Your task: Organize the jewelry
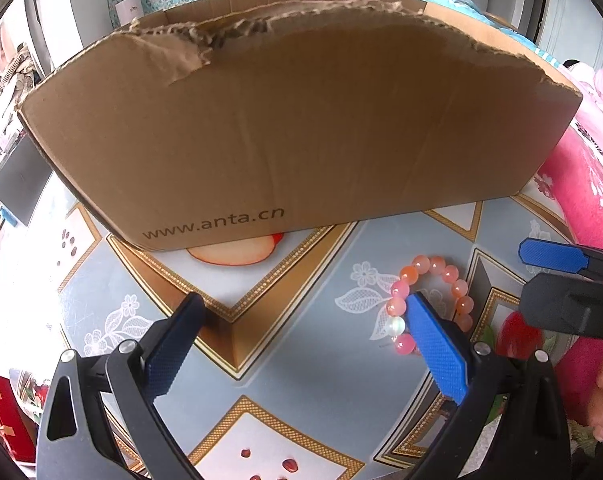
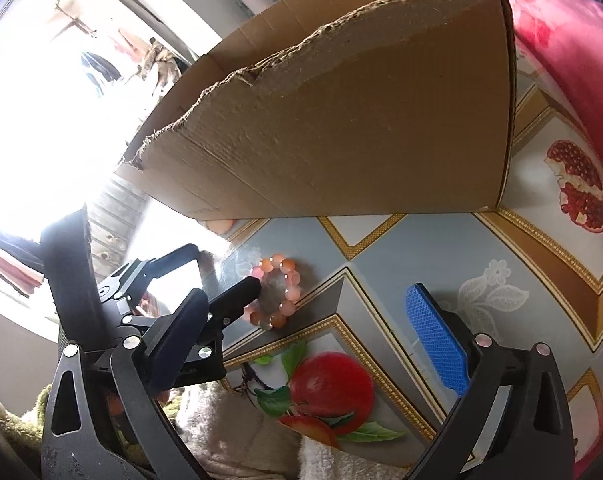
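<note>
Bracelet [image 1: 429, 304] of round pink and orange beads, lying flat on the patterned tablecloth [image 1: 301, 340] in front of the torn cardboard box [image 1: 293, 120]. Left gripper [image 1: 305, 344] stands wide open with one blue pad over the ring's near edge; right gripper [image 2: 305, 340] is likewise spread, empty. Judged light, limp on its cord and slippery: pinch across one strand of beads.

We note one bracelet [image 1: 431, 304], a closed ring of round, glossy pink and orange beads with one pearly white bead. It lies flat on the patterned tablecloth [image 1: 301, 340], just in front of the torn-edged cardboard box [image 1: 301, 128], apart from it.
</note>
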`<state>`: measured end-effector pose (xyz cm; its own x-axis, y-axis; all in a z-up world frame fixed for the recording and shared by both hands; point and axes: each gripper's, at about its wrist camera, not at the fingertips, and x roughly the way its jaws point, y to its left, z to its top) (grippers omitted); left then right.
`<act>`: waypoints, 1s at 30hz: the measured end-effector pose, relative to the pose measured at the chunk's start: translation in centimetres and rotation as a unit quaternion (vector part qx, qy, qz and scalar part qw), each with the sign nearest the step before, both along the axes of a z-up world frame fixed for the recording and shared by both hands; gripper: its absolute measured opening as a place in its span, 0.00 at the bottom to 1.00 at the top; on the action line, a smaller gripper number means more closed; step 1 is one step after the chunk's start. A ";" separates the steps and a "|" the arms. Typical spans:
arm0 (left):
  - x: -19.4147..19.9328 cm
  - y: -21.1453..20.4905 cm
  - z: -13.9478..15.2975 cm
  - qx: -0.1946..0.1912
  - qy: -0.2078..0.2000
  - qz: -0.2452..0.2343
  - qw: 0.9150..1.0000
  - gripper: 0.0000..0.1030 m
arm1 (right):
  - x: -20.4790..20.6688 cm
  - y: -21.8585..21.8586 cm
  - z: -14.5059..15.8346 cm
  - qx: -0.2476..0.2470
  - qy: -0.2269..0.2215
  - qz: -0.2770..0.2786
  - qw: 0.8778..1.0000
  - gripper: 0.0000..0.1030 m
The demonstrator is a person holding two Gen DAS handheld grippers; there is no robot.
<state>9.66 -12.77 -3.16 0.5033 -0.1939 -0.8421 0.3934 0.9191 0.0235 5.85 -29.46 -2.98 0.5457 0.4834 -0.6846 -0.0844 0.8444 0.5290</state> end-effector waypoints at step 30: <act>-2.5 -1.2 1.4 -0.023 -0.002 -0.083 0.996 0.26 | 2.1 3.9 1.0 -0.117 -0.001 0.063 0.991 0.22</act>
